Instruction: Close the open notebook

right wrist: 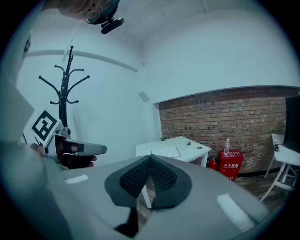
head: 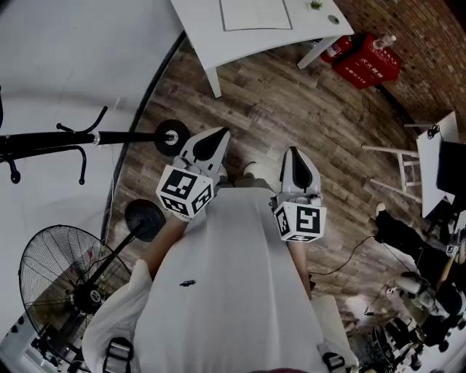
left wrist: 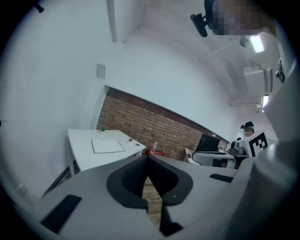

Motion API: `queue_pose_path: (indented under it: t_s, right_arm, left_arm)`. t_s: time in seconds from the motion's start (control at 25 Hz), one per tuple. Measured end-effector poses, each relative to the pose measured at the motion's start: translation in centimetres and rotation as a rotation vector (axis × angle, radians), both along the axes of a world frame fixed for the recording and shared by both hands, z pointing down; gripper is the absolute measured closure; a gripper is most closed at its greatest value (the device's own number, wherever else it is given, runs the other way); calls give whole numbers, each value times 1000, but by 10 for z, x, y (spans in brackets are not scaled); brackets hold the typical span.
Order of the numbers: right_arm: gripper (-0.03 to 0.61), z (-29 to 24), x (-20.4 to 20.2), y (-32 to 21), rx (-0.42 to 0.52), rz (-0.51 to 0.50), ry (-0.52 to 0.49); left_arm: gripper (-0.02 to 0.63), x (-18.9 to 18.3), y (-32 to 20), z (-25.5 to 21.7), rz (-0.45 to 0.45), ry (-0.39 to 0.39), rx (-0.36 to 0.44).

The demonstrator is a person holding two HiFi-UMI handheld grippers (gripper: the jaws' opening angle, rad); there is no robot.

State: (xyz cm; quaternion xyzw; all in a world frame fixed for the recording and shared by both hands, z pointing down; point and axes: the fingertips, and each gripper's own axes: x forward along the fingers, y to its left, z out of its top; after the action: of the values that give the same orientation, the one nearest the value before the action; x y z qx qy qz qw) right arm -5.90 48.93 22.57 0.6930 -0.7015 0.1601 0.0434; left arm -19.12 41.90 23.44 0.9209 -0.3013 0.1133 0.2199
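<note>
While the person stands on the wood floor (head: pixel 291 109), both grippers are held close in front of the body, well apart from the white table (head: pixel 211 44). Left gripper (head: pixel 217 137): jaws closed tip to tip, nothing between them. Right gripper (head: pixel 294 154): jaws likewise pressed together, empty. Notebook (head: pixel 256 14) lies flat on the table top, a pale rectangle; too far off to tell open from closed. Red box (head: pixel 368 65) sits on the floor beside the table, near the brick wall (head: pixel 429 44). Fan (head: pixel 65 284) and coat rack (head: pixel 73 138) stand at the person's left.
</note>
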Motion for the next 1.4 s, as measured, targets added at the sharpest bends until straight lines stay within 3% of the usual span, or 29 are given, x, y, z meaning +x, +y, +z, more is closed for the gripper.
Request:
queue_pose_path:
  t_s: [0.2,0.32,0.52,0.68,0.92,1.12,1.4]
  right_arm:
    - [565,0,27,1,45,-28,-17]
    - [565,-6,25,-5,79,-64,-13]
    - [566,-7,42,-13,98,-68,-148]
    - [566,-9,50,-14,114,-89,-111]
    - [566,0,79,5,100,-84,-168]
    - [566,6,96,11,109,-76,-143]
    - [566,13,112,14,97,-60,-158]
  left_arm:
    - [604,38,11,-13,27,-31,80]
    - [604,37,13,-11,12,-38,79]
    - [604,46,16,-17,-10,-54,71]
    - [604,53,22,-13,-23,-59,67]
    - [604,73,40,-5,-25,-62,46]
    - [604,86,50,5,-17,-82,42]
    - [604,111,52,13,34,-121,20]
